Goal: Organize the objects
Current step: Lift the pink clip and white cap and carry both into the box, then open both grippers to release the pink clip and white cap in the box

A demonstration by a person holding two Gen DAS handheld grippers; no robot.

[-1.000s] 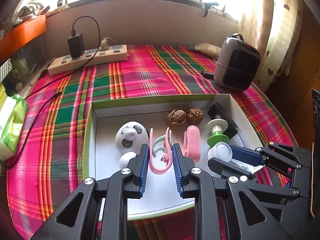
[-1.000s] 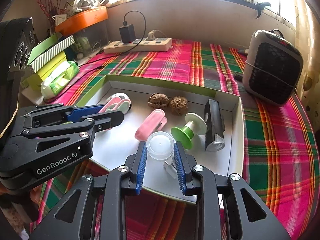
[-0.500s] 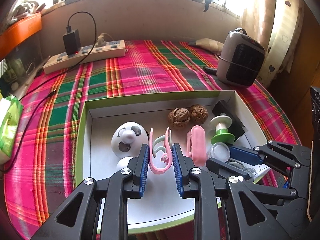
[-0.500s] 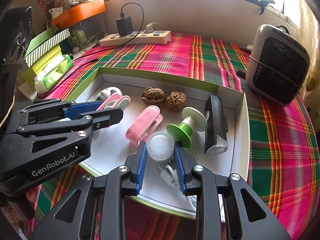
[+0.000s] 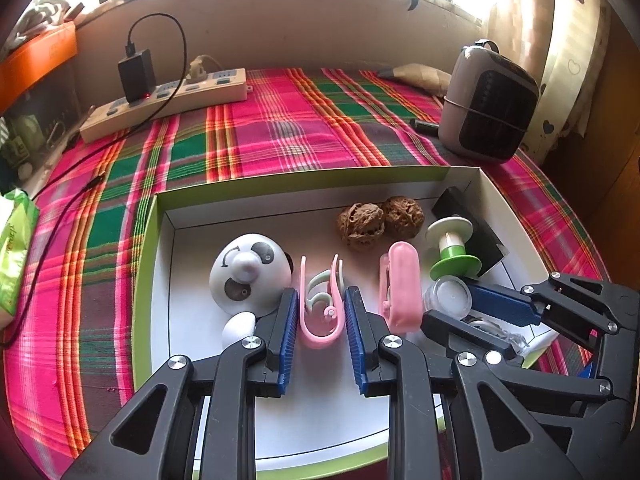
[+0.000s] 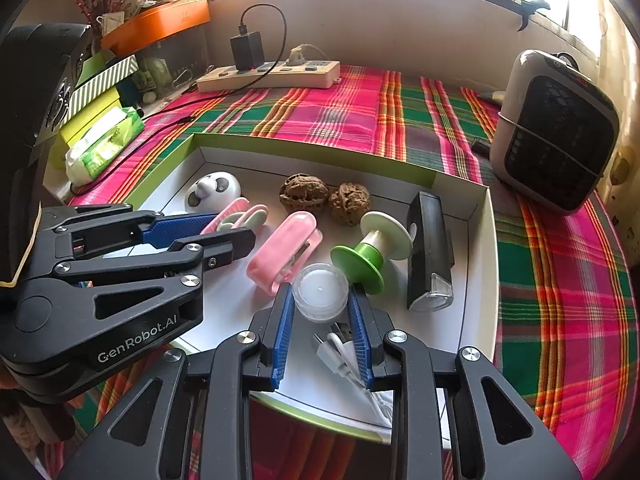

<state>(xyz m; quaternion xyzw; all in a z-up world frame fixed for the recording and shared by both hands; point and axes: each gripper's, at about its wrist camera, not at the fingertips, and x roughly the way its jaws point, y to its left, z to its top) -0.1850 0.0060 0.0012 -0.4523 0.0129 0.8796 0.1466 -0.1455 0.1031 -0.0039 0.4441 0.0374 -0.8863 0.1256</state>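
Left gripper [image 5: 321, 313]: blue pads pinch a pink-and-green U-shaped clip [image 5: 320, 304] across its sides; the clip's bend points back toward the handle, its prongs forward.
Right gripper [image 6: 321, 309]: pads closed on a small clear round jar [image 6: 320, 297], held by its wall so the white lid faces up.
Lift status: both items appear to hang just above the tray floor; contact beneath them cannot be confirmed from these views.
Under right gripper: a white cable and plug [image 6: 336, 354] lies on the tray floor, apart from the jar.
Between the grippers: a pink case [image 5: 401, 287], lying flat.
Ahead of right gripper: a green-and-white spool [image 6: 370, 250] and a black box [image 6: 430, 248]; two walnuts [image 5: 378, 220] farther on.
Left of left gripper: a panda-faced white dome [image 5: 249, 274], with a white oval piece [image 5: 239, 329] near the left pad.
Container: white tray with green rim [image 5: 304, 178] on a plaid cloth [image 5: 280, 128].
Reason for holds: side grips suit carrying each item out for sorting, in my judgement.
Change from earlier frames: both grips unchanged; the tray contents sit lower and nearer the frame centre, consistent with the grippers rising.
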